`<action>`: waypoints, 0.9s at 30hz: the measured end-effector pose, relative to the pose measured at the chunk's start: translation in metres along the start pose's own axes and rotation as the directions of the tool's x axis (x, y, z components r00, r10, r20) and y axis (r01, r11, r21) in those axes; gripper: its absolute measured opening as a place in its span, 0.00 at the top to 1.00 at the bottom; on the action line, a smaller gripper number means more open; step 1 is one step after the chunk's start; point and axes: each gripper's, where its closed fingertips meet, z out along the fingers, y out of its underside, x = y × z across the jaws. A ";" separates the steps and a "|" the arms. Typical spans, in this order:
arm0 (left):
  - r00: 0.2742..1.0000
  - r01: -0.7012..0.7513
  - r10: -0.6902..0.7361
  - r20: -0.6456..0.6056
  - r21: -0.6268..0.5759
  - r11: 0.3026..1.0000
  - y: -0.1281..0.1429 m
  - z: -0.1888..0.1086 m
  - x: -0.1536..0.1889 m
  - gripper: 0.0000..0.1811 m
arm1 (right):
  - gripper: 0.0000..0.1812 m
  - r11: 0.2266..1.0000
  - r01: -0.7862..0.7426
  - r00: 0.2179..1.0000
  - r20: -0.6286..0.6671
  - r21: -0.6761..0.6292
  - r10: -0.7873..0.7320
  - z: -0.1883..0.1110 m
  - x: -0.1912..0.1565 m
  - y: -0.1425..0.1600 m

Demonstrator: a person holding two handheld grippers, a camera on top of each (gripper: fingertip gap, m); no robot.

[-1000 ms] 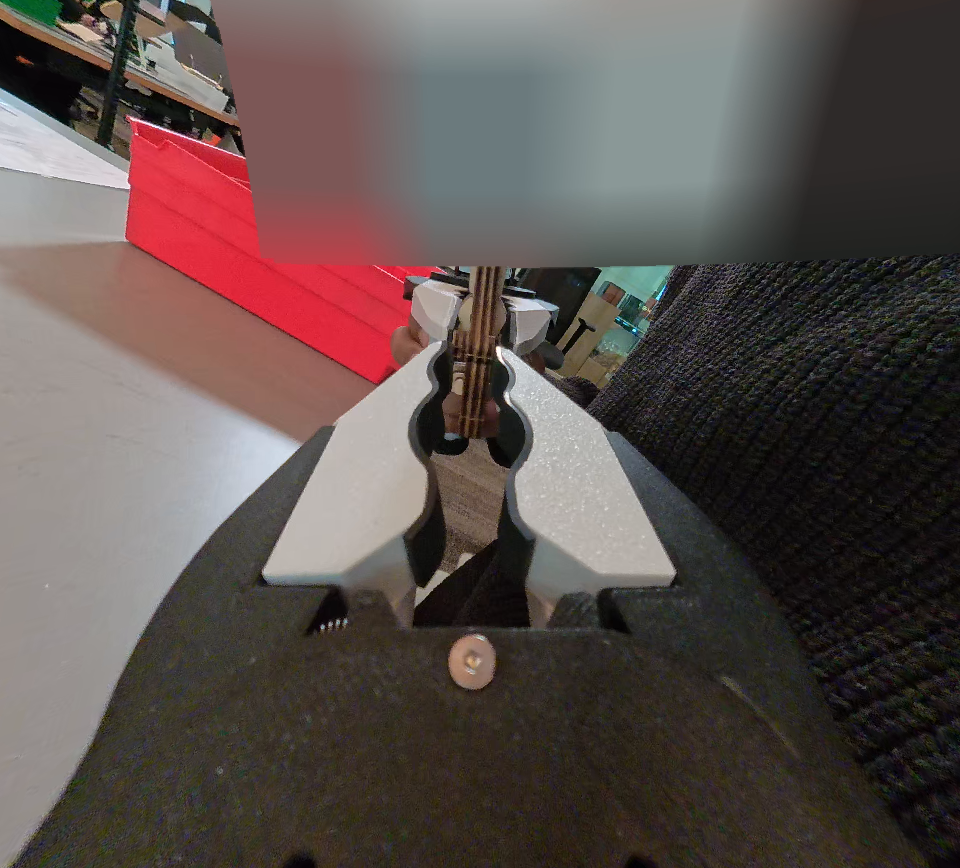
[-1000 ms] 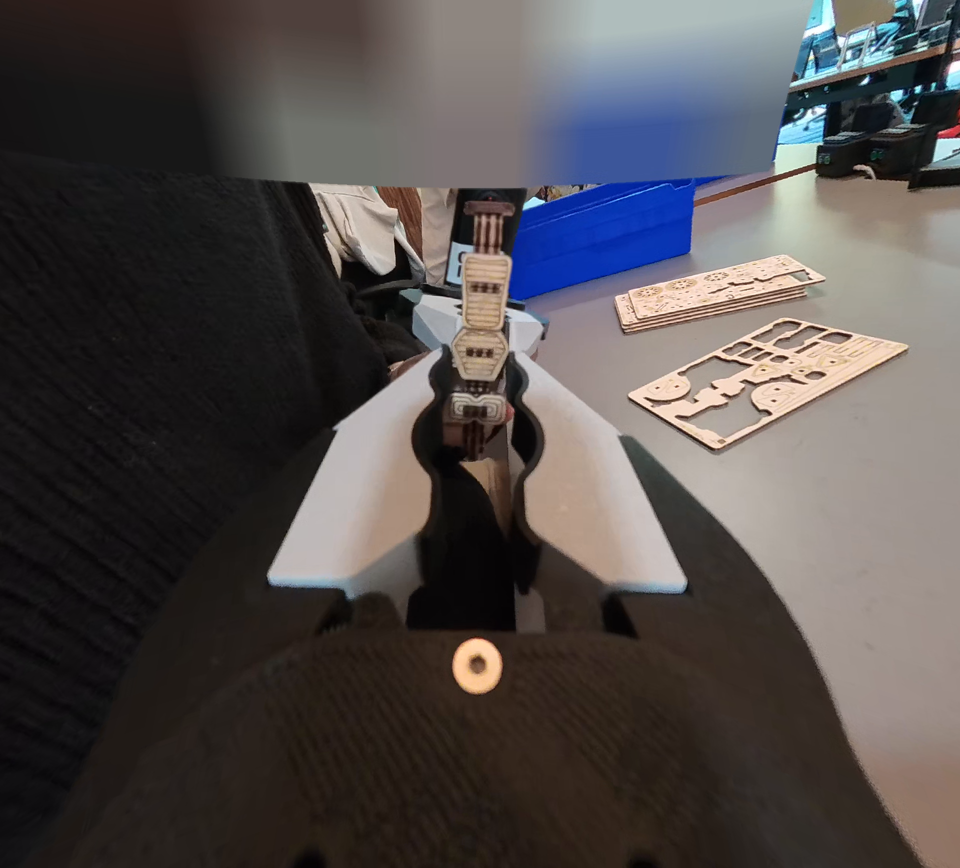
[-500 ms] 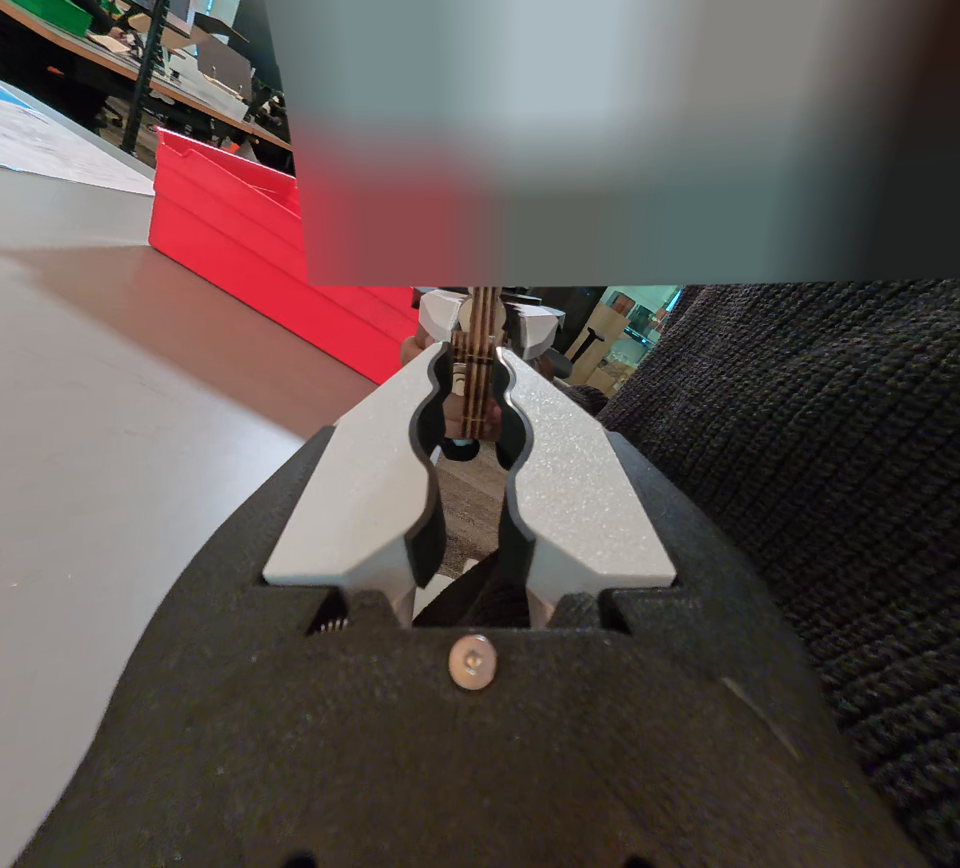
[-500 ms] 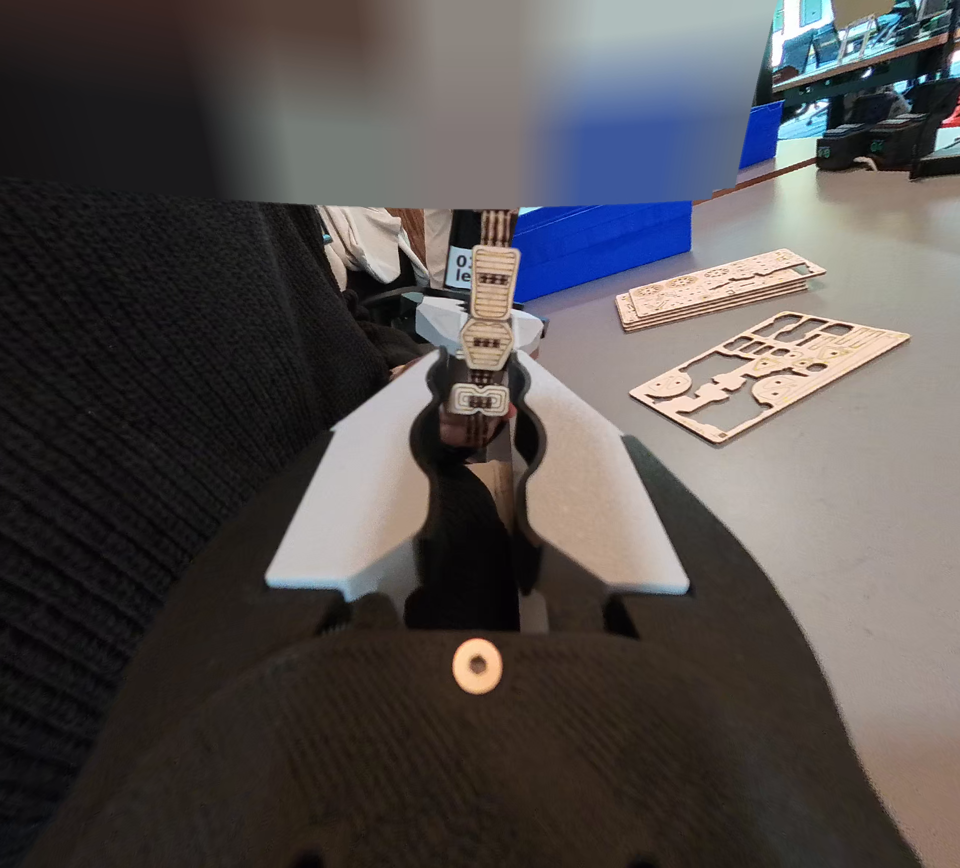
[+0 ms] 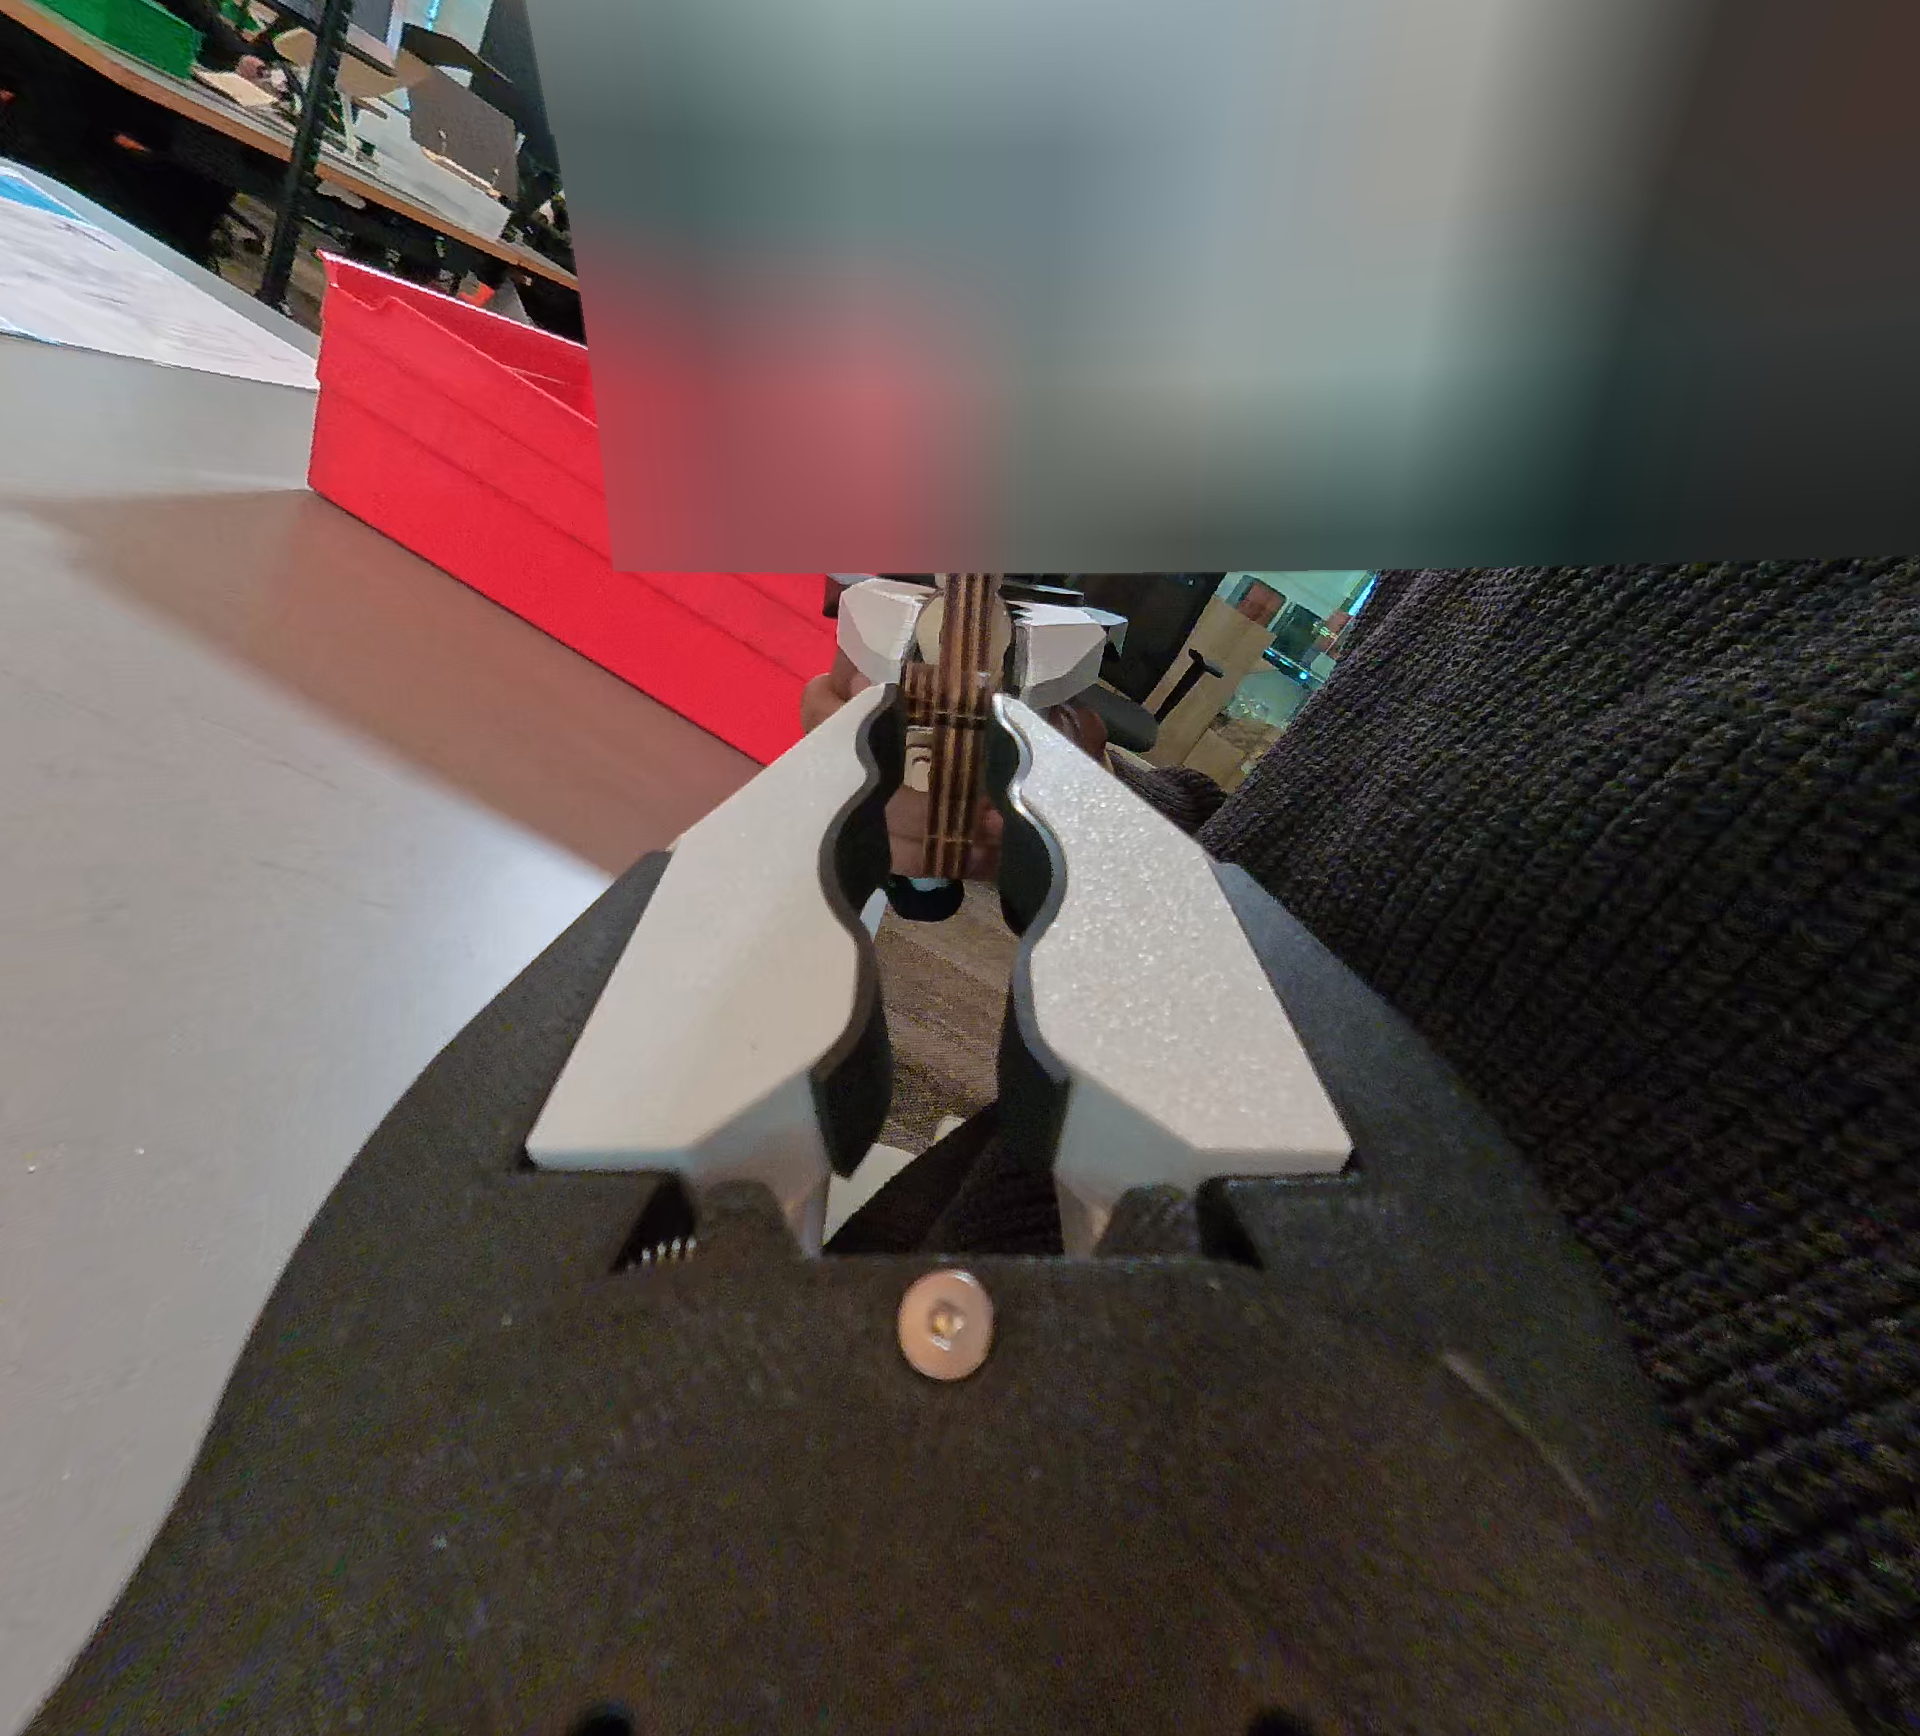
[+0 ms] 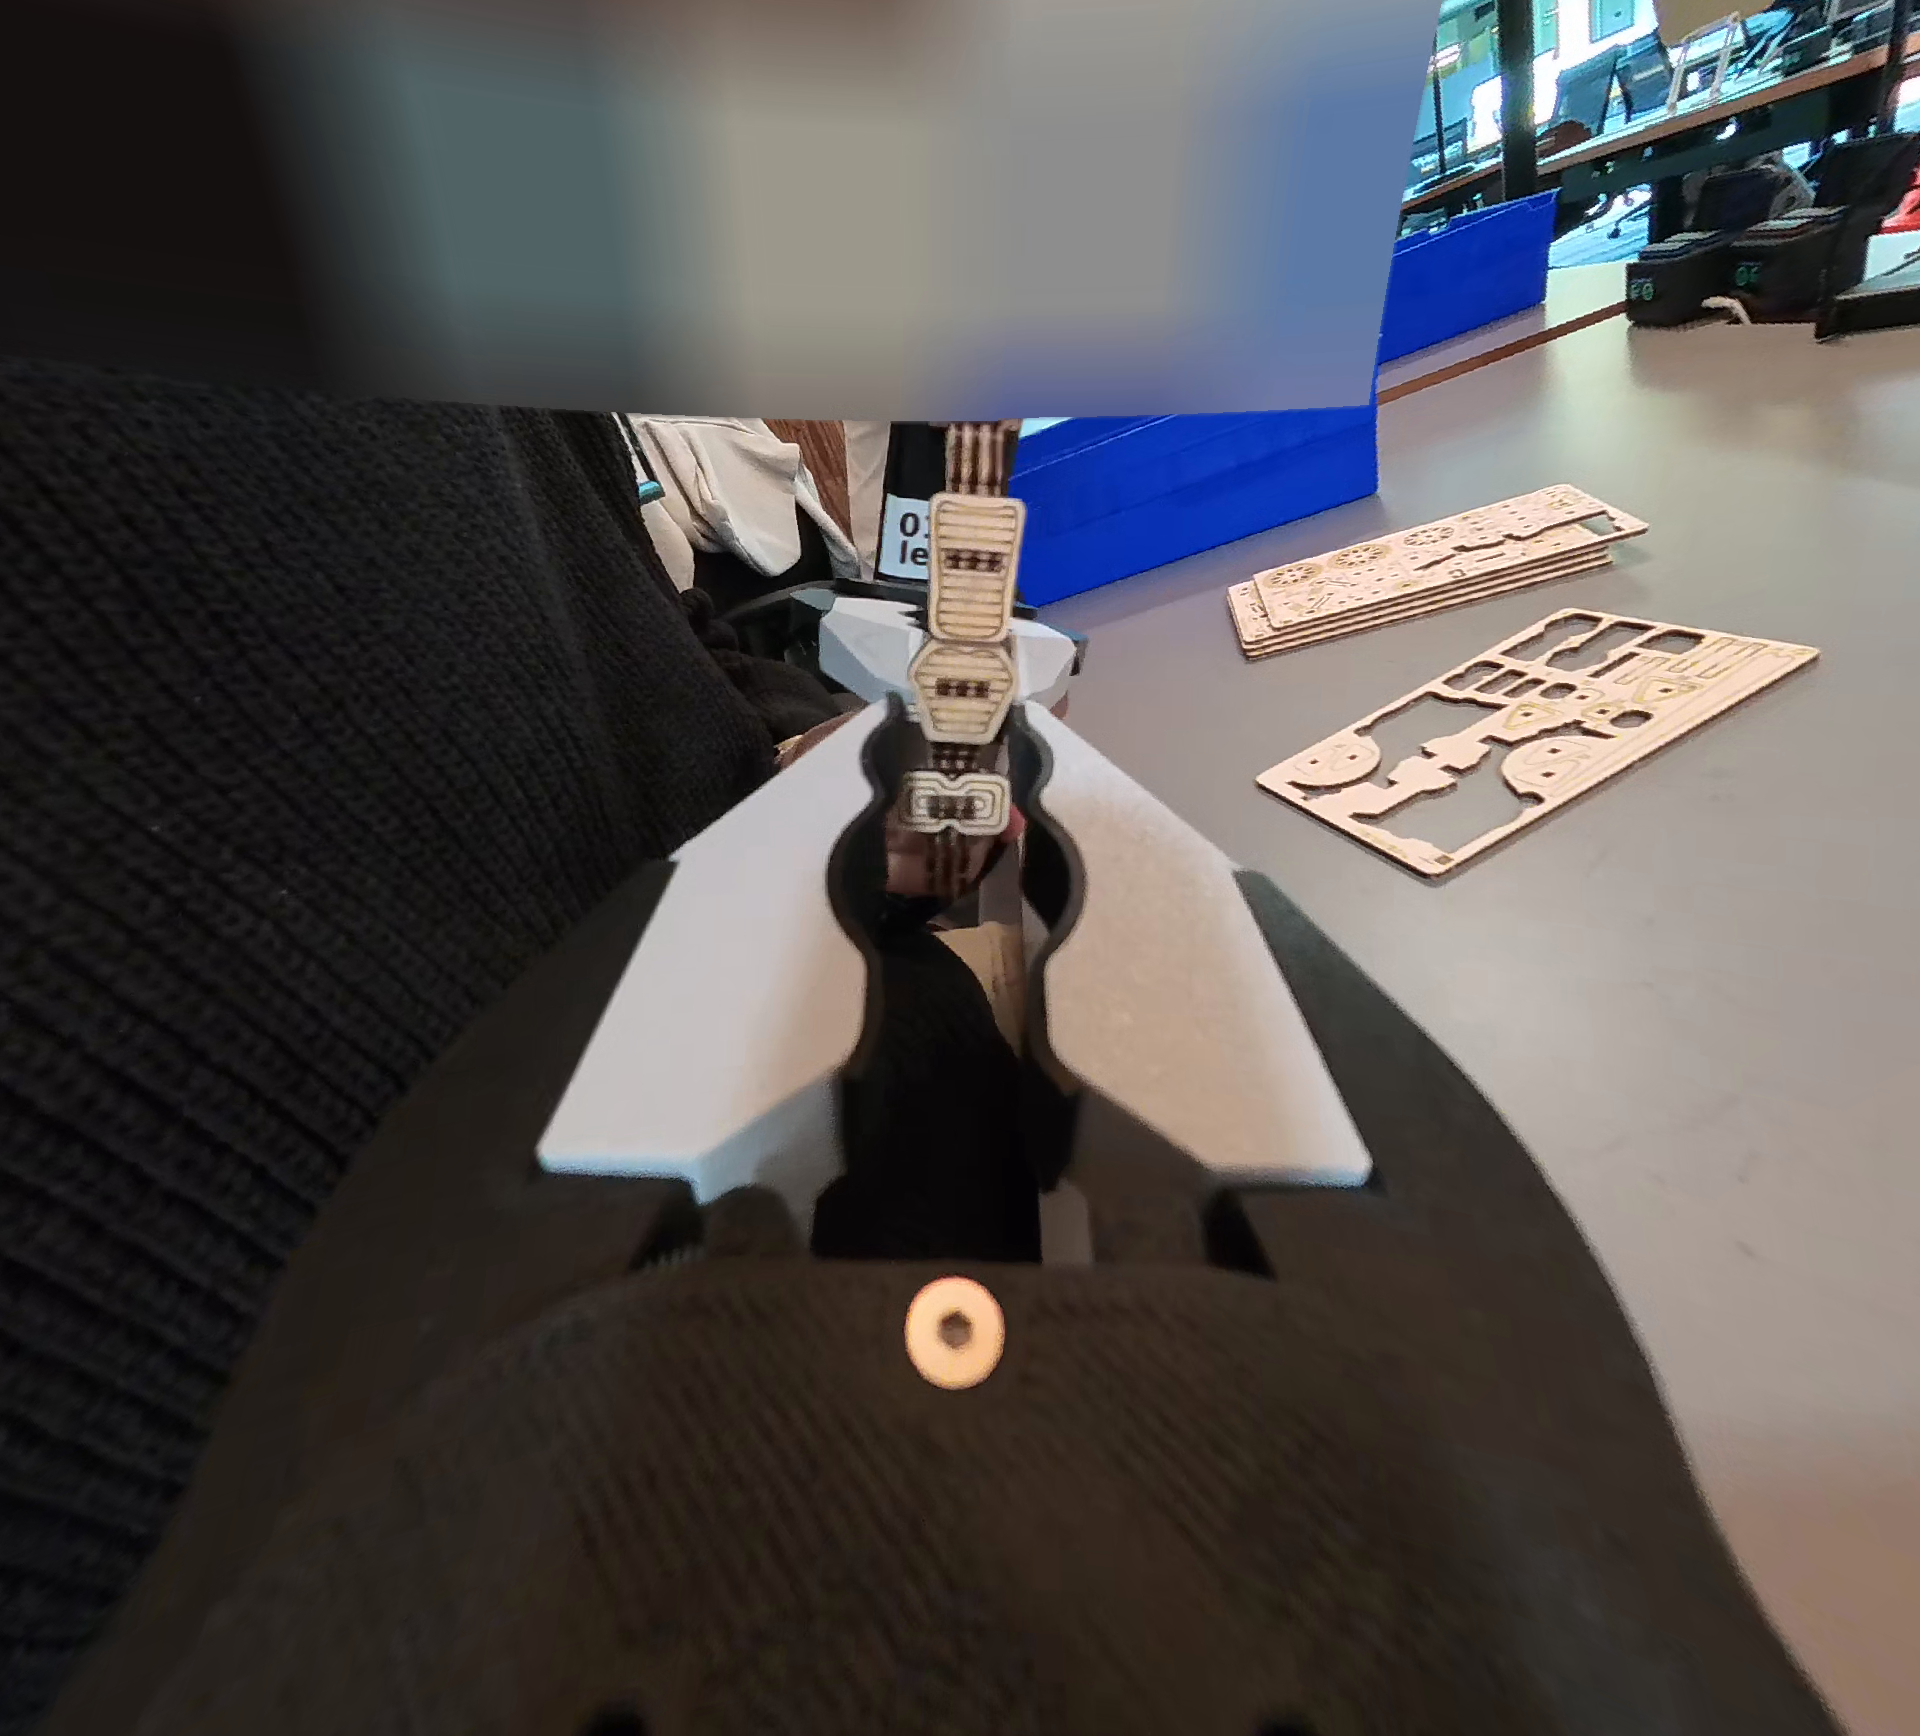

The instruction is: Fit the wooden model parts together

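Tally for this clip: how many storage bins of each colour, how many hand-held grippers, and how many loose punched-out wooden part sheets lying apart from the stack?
Red bin: 1
Blue bins: 2, the near blue bin and the far blue bin
Hand-held grippers: 2, the left hand-held gripper and the right hand-held gripper
Loose punched-out wooden sheet: 1
Total: 6

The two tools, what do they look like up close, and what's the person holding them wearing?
Both match: the left tool and right tool each have a textured black body with a silver screw in the middle, and two pale grey, wedge-shaped fingers whose black inner edges are wavy. No cables show. The person wears a dark knitted sleeve.
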 end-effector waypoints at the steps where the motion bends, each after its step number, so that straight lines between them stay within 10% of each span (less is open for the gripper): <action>1: 1.000 0.000 0.000 0.001 0.000 1.000 0.000 0.000 0.000 0.93 | 0.89 1.000 0.000 1.000 -0.002 -0.001 0.000 0.000 0.000 0.000; 27: 0.999 0.041 -0.041 0.003 0.005 0.999 0.000 0.000 -0.005 0.93 | 0.89 1.000 -0.027 0.999 -0.019 0.012 0.027 0.000 0.004 0.001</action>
